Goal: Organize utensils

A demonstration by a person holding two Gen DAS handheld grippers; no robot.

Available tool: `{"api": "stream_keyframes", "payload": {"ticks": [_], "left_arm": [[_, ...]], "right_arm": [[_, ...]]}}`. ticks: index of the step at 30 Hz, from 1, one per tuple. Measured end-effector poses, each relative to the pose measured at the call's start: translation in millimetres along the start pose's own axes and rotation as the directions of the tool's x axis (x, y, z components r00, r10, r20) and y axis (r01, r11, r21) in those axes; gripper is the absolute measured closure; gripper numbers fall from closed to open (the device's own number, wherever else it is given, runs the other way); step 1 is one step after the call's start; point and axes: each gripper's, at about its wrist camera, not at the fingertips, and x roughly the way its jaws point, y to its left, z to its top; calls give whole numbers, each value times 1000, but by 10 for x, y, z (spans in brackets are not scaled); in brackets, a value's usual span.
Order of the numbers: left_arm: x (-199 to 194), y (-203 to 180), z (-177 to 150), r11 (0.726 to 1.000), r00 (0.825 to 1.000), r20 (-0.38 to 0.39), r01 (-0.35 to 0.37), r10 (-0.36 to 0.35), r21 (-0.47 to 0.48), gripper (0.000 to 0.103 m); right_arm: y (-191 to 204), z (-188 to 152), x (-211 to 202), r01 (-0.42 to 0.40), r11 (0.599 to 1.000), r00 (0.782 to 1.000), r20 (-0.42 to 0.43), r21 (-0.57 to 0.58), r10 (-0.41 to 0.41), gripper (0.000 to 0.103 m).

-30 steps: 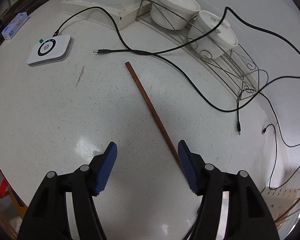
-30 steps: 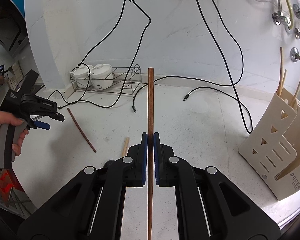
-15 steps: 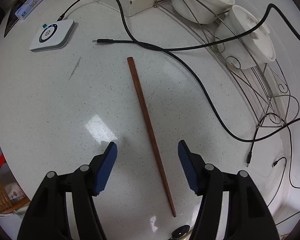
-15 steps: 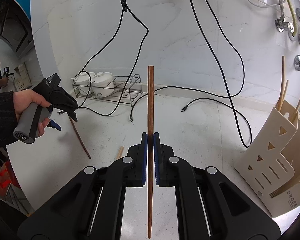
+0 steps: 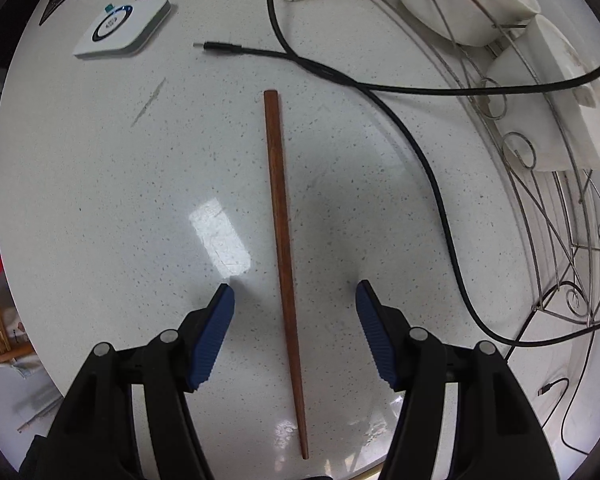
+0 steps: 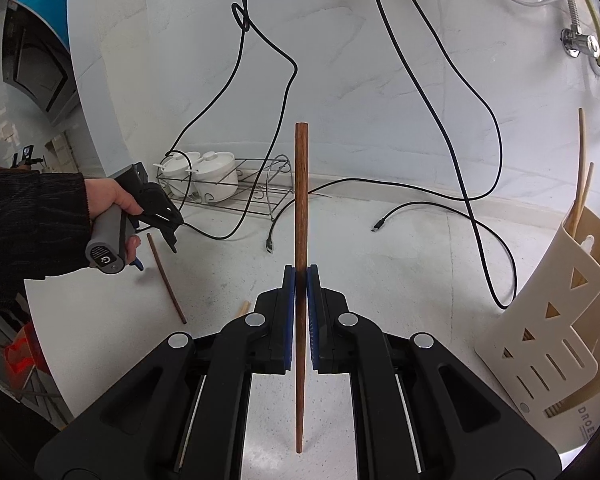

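— Several pale sticks are already stood in the cream slotted plastic holder [image 6: 540, 340] at the white speckled counter [image 5: 100, 200]'s right edge.

— One dark brown wooden chopstick [image 6: 300, 200] is pinched upright by the right gripper [image 6: 300, 312]; its flat-lying twin [image 5: 282, 260] is straddled by the spread left gripper [image 5: 294, 328]. Black cables [image 5: 420, 152] lie beside.

Black grippers [image 5: 293, 298] – blue ribbed pads [image 6: 287, 316] (silver screws); dark knitted sleeve [image 6: 28, 220].
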Motion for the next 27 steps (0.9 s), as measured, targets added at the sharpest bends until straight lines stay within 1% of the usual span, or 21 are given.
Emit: {"api": "stream_keyframes", "payload": {"ticks": [2,4,5,7,9,10,14,16,19,21,22,23,27], "left_arm": [[6,-35,13,1000,1000,17,-1,1,-6,41],[0,-99,10,1000,999,37,-3,3,-1,48],[-4,-117,12,1000,999,43,-4,4,1,53],[-10,-147,15,1000,999,43,-6,6,1,65],[-44,-240,14,1000,999,36,-13,13,10,92],[-45,-236,9,1000,999,35,-22,21,10,96],[-60,-229,-18,999,998,48,26,-27,29,97],[-58,-210,-12,998,998,41,51,-52,32,97],[-54,-200,-18,995,997,27,76,-78,62,97],[-44,-197,-27,992,996,34,82,-86,93,97],[-74,-89,-55,991,996,37,80,-85,111,97],[-72,-95,-63,989,995,37,84,-89,122,97],[-81,-53,-130,985,994,42,98,-105,145,97]], "right_arm": [[-7,13,-2,-5,1000,1000,2,-3,5,97],[-15,25,-15,-10,1000,1000,3,-2,10,97],[-20,27,-23,-14,1000,1000,5,-2,14,97],[-30,22,-33,-17,1000,1000,7,-3,17,97],[-44,14,-43,-19,1000,1000,5,1,19,97],[-51,12,-45,-20,1000,1000,5,5,20,97],[-83,12,-51,-23,1000,1000,5,18,23,97],[-85,13,-49,-26,999,1000,6,21,26,97],[-77,18,-41,-32,999,999,10,10,32,97],[-61,20,-43,-39,999,999,11,4,38,97],[-58,21,-47,-40,999,999,13,-1,40,97],[-55,24,-44,-42,999,999,13,-3,42,97],[-61,14,-32,-51,999,999,10,-2,51,97]]}}
